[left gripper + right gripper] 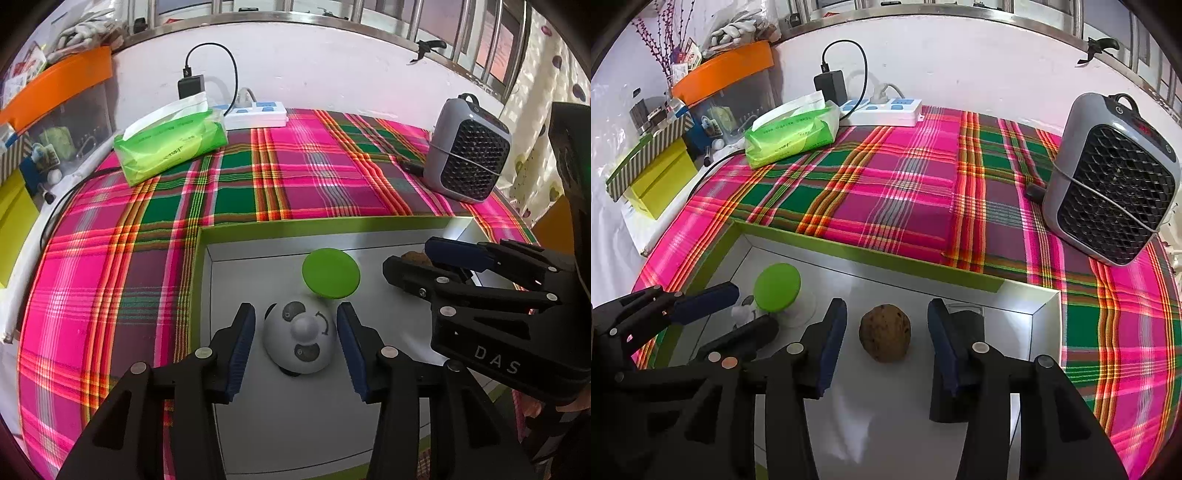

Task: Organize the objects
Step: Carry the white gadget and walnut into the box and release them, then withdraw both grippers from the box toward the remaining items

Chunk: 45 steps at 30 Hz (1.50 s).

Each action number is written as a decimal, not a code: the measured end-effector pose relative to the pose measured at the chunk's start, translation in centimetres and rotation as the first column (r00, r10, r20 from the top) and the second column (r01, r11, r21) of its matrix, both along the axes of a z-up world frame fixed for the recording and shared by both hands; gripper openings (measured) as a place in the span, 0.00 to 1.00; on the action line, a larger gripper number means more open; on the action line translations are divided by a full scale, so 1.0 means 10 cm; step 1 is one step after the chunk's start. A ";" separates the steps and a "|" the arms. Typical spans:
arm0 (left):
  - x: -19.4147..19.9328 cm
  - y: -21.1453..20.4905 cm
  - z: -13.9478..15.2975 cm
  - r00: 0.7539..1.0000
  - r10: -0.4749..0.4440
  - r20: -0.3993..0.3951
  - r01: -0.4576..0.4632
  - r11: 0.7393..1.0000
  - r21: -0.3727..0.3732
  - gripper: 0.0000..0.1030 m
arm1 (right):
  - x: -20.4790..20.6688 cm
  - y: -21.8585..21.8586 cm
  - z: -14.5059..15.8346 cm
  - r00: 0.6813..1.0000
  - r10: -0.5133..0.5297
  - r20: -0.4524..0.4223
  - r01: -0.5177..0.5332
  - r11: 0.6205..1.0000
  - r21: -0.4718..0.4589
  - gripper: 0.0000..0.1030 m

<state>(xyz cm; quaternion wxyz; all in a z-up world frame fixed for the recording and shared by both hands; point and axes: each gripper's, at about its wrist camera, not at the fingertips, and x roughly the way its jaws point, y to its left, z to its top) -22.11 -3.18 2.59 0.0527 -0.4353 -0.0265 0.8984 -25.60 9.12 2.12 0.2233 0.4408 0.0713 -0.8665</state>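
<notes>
A shallow box with a green rim and a white inside lies on the plaid cloth. In it sit a grey-white dome toy with a knob, a green round lid and a brown rough ball. My left gripper is open, and the dome toy rests on the box floor between its blue pads, with a gap on each side. My right gripper is open around the brown ball, its pads clear of it. Each gripper shows in the other's view: right gripper, left gripper.
On the cloth behind the box are a green tissue pack, a white power strip with a black charger, and a grey fan heater at the right. An orange-lidded bin and a yellow box stand off the left edge.
</notes>
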 end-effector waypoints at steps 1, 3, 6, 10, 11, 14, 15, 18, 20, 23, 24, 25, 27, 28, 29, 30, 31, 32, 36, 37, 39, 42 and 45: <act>0.02 0.00 0.01 1.000 0.004 -0.006 -0.004 1.000 -0.005 0.44 | 0.02 0.00 0.01 1.000 -0.001 -0.002 0.001 1.000 -0.002 0.48; 0.05 0.00 0.03 1.000 0.004 -0.017 -0.005 1.000 -0.019 0.44 | 0.03 0.00 0.03 1.000 -0.002 -0.008 0.002 1.000 -0.001 0.49; 0.09 -0.01 0.06 1.000 0.001 -0.022 -0.002 1.000 -0.008 0.44 | 0.07 0.01 0.06 1.000 -0.003 -0.017 0.003 1.000 -0.001 0.50; 0.17 -0.01 0.12 0.999 -0.001 -0.036 0.001 1.000 0.001 0.45 | 0.14 0.03 0.11 1.000 -0.008 -0.030 0.008 1.000 -0.006 0.52; 0.20 -0.01 0.13 0.999 -0.003 -0.041 0.003 1.000 0.002 0.45 | 0.16 0.04 0.13 0.999 -0.010 -0.034 0.010 1.000 -0.009 0.52; 0.28 -0.01 0.18 0.998 -0.003 -0.058 0.003 1.000 0.008 0.45 | 0.23 0.09 0.18 0.999 -0.018 -0.046 0.017 1.000 -0.023 0.53; 0.30 -0.02 0.19 0.998 -0.003 -0.062 0.004 1.000 0.012 0.45 | 0.25 0.10 0.20 0.999 -0.021 -0.050 0.020 0.999 -0.027 0.53; 0.38 -0.04 0.23 0.997 0.004 -0.074 -0.002 1.000 0.023 0.45 | 0.35 0.14 0.26 0.998 -0.031 -0.062 0.028 0.999 -0.039 0.53; 0.46 -0.06 0.24 0.997 0.012 -0.080 -0.010 1.000 0.026 0.45 | 0.43 0.18 0.30 0.997 -0.033 -0.071 0.030 0.998 -0.047 0.53; 0.58 -0.07 0.27 0.995 0.014 -0.095 -0.010 0.999 0.035 0.45 | 0.54 0.23 0.33 0.996 -0.039 -0.084 0.035 0.998 -0.056 0.53; 0.61 -0.07 0.28 0.995 0.012 -0.099 -0.008 0.999 0.039 0.45 | 0.58 0.24 0.34 0.995 -0.042 -0.088 0.037 0.998 -0.058 0.53; 0.66 -0.07 0.29 0.994 0.011 -0.105 -0.006 0.999 0.046 0.45 | 0.62 0.26 0.36 0.995 -0.044 -0.093 0.038 0.997 -0.062 0.53; 0.73 -0.07 0.30 0.994 0.009 -0.112 -0.003 0.999 0.052 0.45 | 0.71 0.30 0.38 0.993 -0.048 -0.104 0.041 0.997 -0.067 0.53; 0.78 -0.07 0.31 0.993 0.009 -0.118 -0.003 0.999 0.054 0.45 | 0.75 0.32 0.38 0.993 -0.050 -0.110 0.042 0.997 -0.068 0.53; 0.82 -0.07 0.31 0.992 0.007 -0.122 0.000 0.998 0.057 0.45 | 0.82 0.35 0.39 0.991 -0.053 -0.119 0.045 0.997 -0.068 0.53; 0.85 -0.07 0.31 0.992 0.004 -0.125 0.003 0.998 0.059 0.45 | 0.86 0.37 0.39 0.991 -0.055 -0.123 0.046 0.997 -0.068 0.53; 0.89 -0.07 0.31 0.992 0.003 -0.125 0.005 0.998 0.061 0.45 | 0.92 0.40 0.40 0.990 -0.058 -0.131 0.049 0.996 -0.069 0.53; 0.93 -0.07 0.30 0.992 -0.001 -0.126 0.009 0.998 0.062 0.45 | 0.97 0.43 0.39 0.989 -0.064 -0.133 0.055 0.996 -0.070 0.53; 1.04 -0.07 0.26 0.992 -0.021 -0.121 0.029 0.998 0.064 0.45 | 1.12 0.53 0.36 0.988 -0.075 -0.138 0.067 0.996 -0.064 0.53; 1.08 -0.07 0.23 0.993 -0.024 -0.116 0.032 0.997 0.068 0.45 | 1.18 0.55 0.35 0.987 -0.078 -0.143 0.070 0.996 -0.061 0.53; 1.13 -0.08 0.20 0.993 -0.031 -0.111 0.040 0.996 0.079 0.45 | 1.29 0.61 0.33 0.984 -0.084 -0.157 0.077 0.996 -0.052 0.53; 1.21 -0.08 0.15 0.994 -0.046 -0.100 0.055 0.994 0.091 0.45 | 1.39 0.69 0.30 0.983 -0.093 -0.159 0.087 0.995 -0.046 0.53; 1.27 -0.08 0.10 0.994 -0.066 -0.088 0.075 0.991 0.108 0.45 | 1.47 0.78 0.27 0.983 -0.104 -0.154 0.098 0.994 -0.043 0.53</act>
